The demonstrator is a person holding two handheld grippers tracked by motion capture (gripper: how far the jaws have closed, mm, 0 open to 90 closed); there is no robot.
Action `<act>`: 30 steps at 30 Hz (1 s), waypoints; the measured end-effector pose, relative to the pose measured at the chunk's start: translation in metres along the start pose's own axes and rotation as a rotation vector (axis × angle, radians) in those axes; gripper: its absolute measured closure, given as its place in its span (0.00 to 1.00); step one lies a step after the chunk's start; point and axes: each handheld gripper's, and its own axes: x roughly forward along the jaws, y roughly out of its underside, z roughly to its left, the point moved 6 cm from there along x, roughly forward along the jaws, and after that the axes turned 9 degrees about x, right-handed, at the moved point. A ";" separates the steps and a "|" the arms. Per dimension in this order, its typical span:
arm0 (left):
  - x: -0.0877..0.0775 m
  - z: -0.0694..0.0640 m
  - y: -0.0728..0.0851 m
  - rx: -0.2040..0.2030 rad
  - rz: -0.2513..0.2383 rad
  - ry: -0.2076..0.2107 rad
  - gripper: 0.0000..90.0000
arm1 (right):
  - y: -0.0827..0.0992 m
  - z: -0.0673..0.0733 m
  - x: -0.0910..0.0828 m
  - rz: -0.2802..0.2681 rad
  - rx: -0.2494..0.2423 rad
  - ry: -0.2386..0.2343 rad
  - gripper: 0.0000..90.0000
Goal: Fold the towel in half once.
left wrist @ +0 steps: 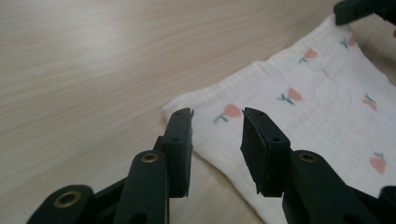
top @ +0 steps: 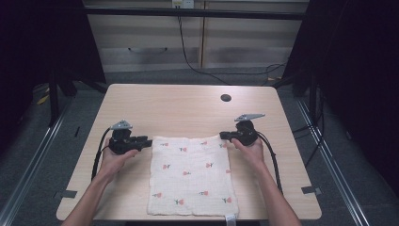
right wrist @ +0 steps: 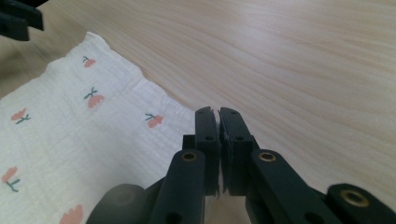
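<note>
On bare table [top: 188,101], left tongs [left wrist: 217,116] parted over cloth [top: 190,174] corner, right tongs [right wrist: 218,114] pinching opposite corner.

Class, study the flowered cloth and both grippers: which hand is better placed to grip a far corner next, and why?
Probably the left gripper: its jaws stand open right at the cloth's corner. The right gripper's jaws are shut beside the cloth's edge.

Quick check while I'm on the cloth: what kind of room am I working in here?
Most likely a lab or recording workspace, not a home. A bare wooden table with a cable port stands between dark curtains, cables trail over the grey floor, and metal rails flank the table. The flower-print cloth looks like a test piece.
</note>
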 end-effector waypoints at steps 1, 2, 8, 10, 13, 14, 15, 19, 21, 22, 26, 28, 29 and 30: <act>0.004 0.009 -0.002 -0.003 0.012 -0.026 0.69 | -0.001 0.001 -0.001 -0.003 0.001 -0.001 0.96; 0.007 0.013 -0.003 -0.015 0.018 -0.017 0.69 | -0.001 0.002 -0.001 -0.003 -0.003 -0.004 0.96; 0.031 0.018 -0.001 -0.013 0.083 -0.054 0.68 | 0.001 0.002 0.001 0.000 -0.011 -0.003 0.96; 0.035 0.016 -0.005 -0.006 0.074 -0.057 0.68 | 0.002 0.003 0.002 0.008 -0.008 -0.006 0.96; 0.044 0.015 -0.007 0.018 0.096 -0.079 0.67 | 0.003 0.003 0.003 0.010 -0.011 -0.008 0.96; 0.046 0.015 -0.006 0.028 0.109 -0.089 0.67 | 0.002 0.003 0.002 0.006 -0.008 -0.007 0.96; 0.047 0.017 -0.006 0.030 0.115 -0.089 0.67 | 0.002 0.003 0.002 0.003 -0.005 -0.010 0.96; 0.050 0.017 -0.003 0.023 0.115 -0.089 0.69 | 0.002 0.003 0.001 0.003 -0.010 -0.015 0.96; 0.050 0.016 -0.003 0.022 0.115 -0.087 0.76 | 0.003 0.003 0.000 0.003 -0.011 -0.016 0.96; 0.049 0.013 -0.002 0.064 0.125 -0.089 0.81 | 0.003 0.002 0.000 -0.002 -0.008 -0.018 0.96; 0.050 0.012 -0.001 0.064 0.112 -0.085 0.96 | 0.003 0.001 -0.001 -0.002 -0.002 -0.015 0.96; 0.049 0.011 -0.001 0.053 0.101 -0.081 0.98 | 0.002 0.001 -0.002 -0.006 -0.006 -0.014 0.96; 0.048 0.011 -0.002 0.058 0.099 -0.076 0.98 | 0.002 0.001 -0.003 -0.010 -0.005 -0.009 0.96; 0.048 0.009 -0.004 0.051 0.084 -0.074 0.98 | 0.001 0.001 -0.004 -0.014 -0.008 -0.010 0.96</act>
